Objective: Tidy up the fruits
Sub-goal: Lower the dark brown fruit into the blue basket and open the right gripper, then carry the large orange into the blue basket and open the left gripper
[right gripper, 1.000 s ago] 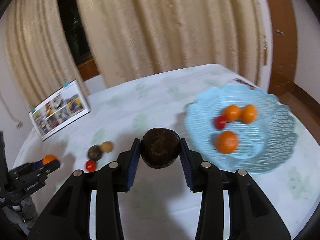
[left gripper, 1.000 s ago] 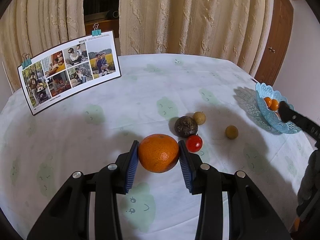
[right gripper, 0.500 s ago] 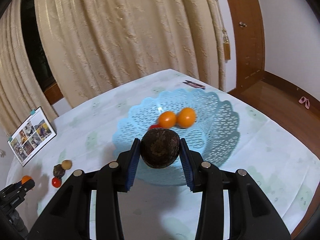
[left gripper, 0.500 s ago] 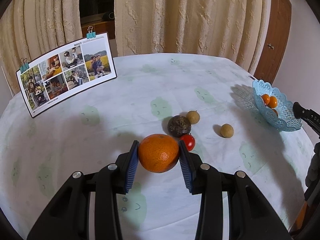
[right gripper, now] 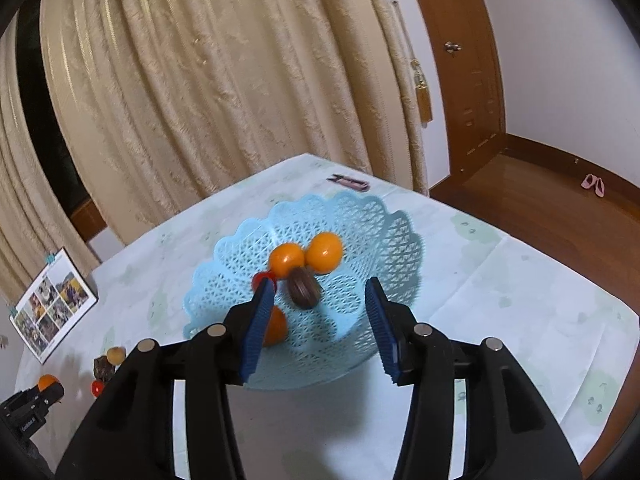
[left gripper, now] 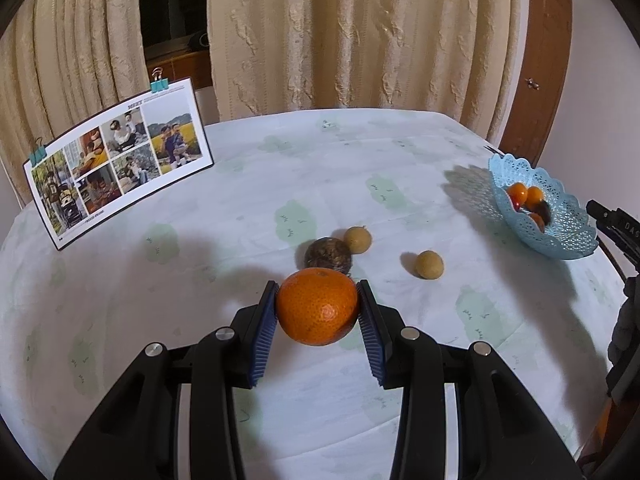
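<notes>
- Tongs, left gripper (left gripper: pixel 318 310): clenched on orange (left gripper: pixel 317 306), pads touching both sides, held above tablecloth (left gripper: pixel 280 184).
- Right gripper (right gripper: pixel 320 320): spread wide, nothing betw. pads, over blue basket (right gripper: pixel 392 232).
- Dark fruit (right gripper: pixel 304 289) in basket, prob. resting against two small oranges (right gripper: pixel 306 257); slightly blurred.

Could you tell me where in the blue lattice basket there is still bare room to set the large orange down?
The blue lattice basket is crowded left of centre: two small orange fruits, a red tomato, a dark brown round fruit and another orange fruit cluster there. Its right side, under the open right gripper, is bare. The left gripper holds the large orange.
</notes>
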Demonstrator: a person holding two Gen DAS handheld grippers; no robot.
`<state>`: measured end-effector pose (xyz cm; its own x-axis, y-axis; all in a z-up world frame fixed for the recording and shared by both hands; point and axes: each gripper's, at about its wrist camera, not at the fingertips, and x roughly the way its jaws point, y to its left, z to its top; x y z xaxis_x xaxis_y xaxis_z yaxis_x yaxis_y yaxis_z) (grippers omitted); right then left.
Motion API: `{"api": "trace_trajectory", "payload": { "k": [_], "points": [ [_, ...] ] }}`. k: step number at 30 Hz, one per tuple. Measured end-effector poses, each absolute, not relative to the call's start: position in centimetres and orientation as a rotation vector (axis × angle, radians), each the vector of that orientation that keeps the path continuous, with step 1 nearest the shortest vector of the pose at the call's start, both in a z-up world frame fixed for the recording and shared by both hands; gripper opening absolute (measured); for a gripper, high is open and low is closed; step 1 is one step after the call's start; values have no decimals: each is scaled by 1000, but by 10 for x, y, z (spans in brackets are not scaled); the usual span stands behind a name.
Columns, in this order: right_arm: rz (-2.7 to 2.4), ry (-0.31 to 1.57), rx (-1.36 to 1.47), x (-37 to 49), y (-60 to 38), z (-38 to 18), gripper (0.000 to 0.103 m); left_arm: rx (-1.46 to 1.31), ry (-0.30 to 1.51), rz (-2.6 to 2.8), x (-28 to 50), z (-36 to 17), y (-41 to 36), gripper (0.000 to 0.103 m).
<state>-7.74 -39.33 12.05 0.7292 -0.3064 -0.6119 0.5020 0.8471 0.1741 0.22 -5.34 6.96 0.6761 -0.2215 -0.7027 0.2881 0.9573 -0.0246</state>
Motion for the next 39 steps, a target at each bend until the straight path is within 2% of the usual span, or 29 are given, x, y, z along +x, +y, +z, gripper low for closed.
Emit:
{"api": "trace_trajectory", "payload": {
  "k": [8, 17, 19, 23, 39],
  "points": [
    [-558, 525, 349, -105, -409, 124, 49, 133, 758, -353, -1, 80, -96, 40],
    [-620, 481, 366, -123, -419, 113, 49, 205, 719, -507, -7, 95, -179, 40],
    [-626, 475, 368, -125, -419, 111, 54, 214, 717, -540, -8, 96, -197, 40],
    [-623, 470, 396, -129, -423, 105, 55, 222, 712, -602, -5, 99, -232, 40],
    [-654, 454, 468, -133, -432, 102, 55, 235, 751, -720, 6, 88, -306, 40]
  ]
}}
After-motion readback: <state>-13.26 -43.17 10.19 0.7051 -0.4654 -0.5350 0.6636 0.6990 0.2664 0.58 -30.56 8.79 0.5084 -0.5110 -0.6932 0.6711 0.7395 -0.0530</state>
